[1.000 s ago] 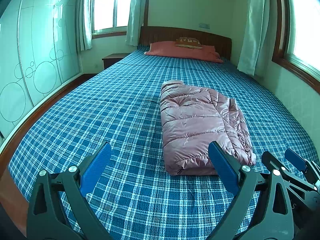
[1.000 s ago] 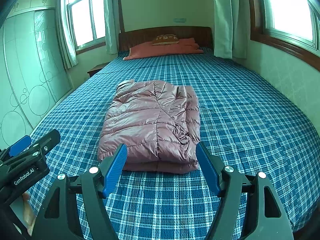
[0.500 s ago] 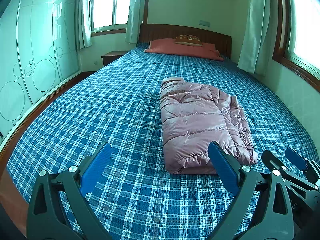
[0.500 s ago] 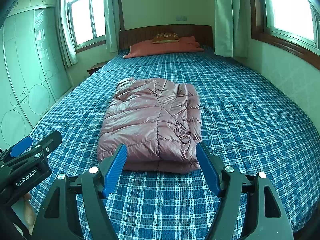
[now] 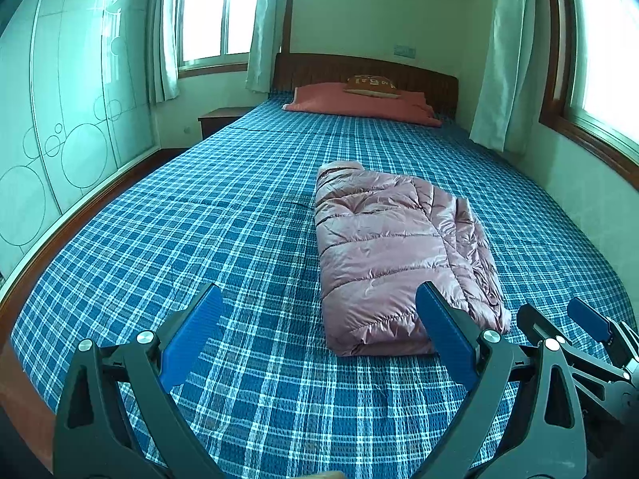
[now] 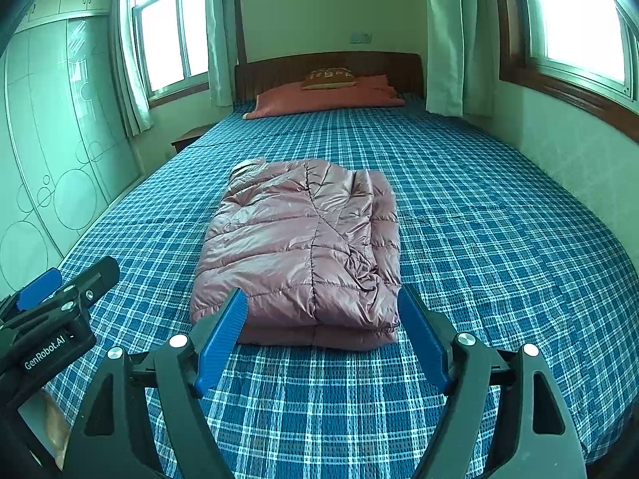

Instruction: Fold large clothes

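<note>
A pink quilted puffer jacket (image 5: pixel 395 255) is seen lying folded into a thick rectangular bundle on a bed covered with a blue plaid bedspread (image 5: pixel 223 239). The jacket (image 6: pixel 307 247) is placed towards the foot end of the bed, with its folded edge facing the cameras.

The left gripper (image 5: pixel 319 329) is held above the bedspread to the left of the jacket, its blue-padded fingers (image 5: pixel 191 335) spread wide apart with nothing between them. The right-hand pad is seen in front of the jacket's near corner; whether it touches the fabric cannot be told. The right gripper (image 6: pixel 321 335) is held just before the jacket's near edge, its fingers (image 6: pixel 223 335) likewise released and holding nothing, the bundle framed between them. Each gripper is visible at the edge of the other's view.

At the head of the bed a salmon-coloured pillow (image 6: pixel 327 97) is laid against a dark wooden headboard (image 5: pixel 359 70), with a small brown cushion (image 5: pixel 371 84) on top. Curtained windows and a pale wardrobe (image 5: pixel 60 119) with circle patterns are shown around the bed.
</note>
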Tool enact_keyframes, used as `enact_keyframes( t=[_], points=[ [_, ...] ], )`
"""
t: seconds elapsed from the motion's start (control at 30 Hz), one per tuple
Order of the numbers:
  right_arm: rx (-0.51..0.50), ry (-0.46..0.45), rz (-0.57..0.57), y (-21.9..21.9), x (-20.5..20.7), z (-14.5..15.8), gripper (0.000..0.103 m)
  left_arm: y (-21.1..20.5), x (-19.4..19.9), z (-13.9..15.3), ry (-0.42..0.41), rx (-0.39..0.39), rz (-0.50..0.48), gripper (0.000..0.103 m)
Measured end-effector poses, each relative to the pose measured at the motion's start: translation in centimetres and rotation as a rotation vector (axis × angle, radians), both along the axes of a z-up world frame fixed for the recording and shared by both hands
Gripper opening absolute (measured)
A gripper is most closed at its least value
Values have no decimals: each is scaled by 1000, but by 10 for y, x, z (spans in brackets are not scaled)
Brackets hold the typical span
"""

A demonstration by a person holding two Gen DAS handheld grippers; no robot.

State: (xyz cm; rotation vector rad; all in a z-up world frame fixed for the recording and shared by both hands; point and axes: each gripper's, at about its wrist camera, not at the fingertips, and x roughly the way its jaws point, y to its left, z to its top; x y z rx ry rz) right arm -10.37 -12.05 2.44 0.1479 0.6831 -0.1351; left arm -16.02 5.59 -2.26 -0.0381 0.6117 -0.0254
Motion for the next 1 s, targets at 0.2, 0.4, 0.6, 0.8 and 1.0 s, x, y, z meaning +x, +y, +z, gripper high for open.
enact_keyframes(
  t=[0.2, 0.4, 0.6, 0.8, 1.0],
  points=[
    [-2, 4, 1, 1, 3, -1, 76, -3, 2, 5, -29, 32, 21, 98],
    [3, 16, 0, 0, 9, -6, 76, -7, 8, 3, -29, 44, 4, 101],
    [10, 34, -9, -5, 13, -15, 76, -14, 15, -2, -27, 54, -23, 101],
    [15, 46, -16, -9, 18, -23, 76, -18, 27, -11, -7, 58, -37, 101],
    [23, 62, -58, -32, 27, -35, 76, -11, 49, -31, 57, 65, -26, 101]
  ],
)
